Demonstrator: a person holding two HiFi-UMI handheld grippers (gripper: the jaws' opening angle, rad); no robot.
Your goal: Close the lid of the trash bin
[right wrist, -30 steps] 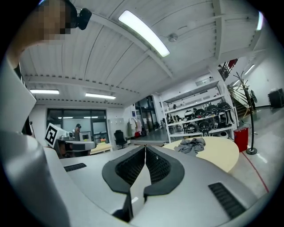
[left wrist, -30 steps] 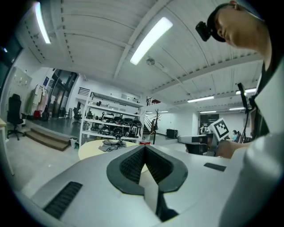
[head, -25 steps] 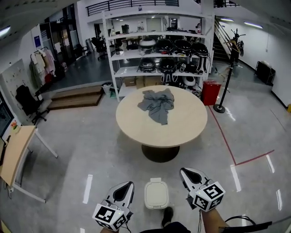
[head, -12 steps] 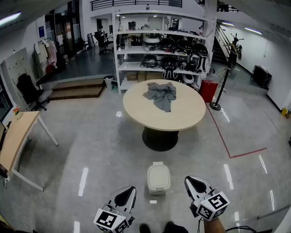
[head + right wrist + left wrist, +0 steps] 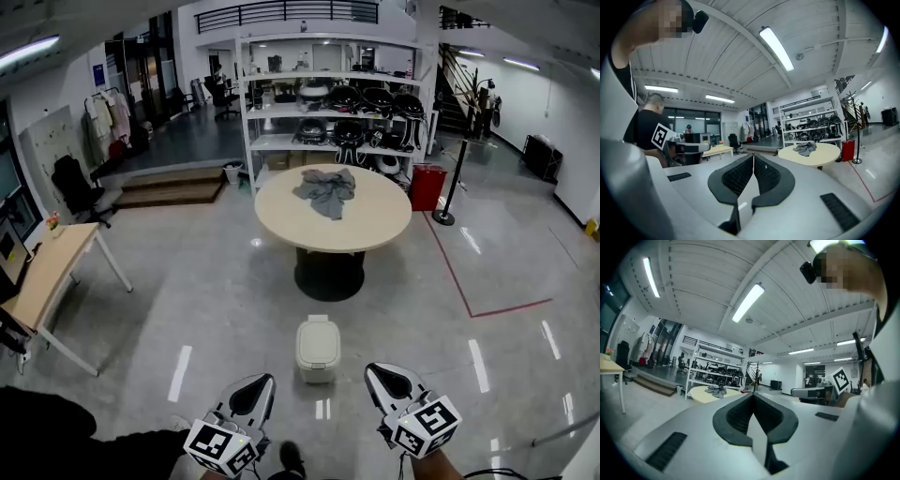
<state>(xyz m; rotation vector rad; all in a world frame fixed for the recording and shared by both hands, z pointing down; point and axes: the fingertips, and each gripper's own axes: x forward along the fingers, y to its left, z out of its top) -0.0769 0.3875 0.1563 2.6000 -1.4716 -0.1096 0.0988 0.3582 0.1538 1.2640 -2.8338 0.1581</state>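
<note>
Trash bin [image 5: 318, 348] lid flat, long axis toward table [image 5: 375, 220]; left tongs [image 5: 257, 387], right tongs [image 5: 382, 376] together, empty.

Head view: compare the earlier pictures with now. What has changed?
The view has pulled back: the bin and table now lie farther off. Nothing was gripped or released. The lid stays down, the cloth stays on the table, the left tool and right tool stay shut and empty.

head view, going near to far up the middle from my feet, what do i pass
shoe → trash bin → round table → grey cloth lying on it → shelf rack
</note>
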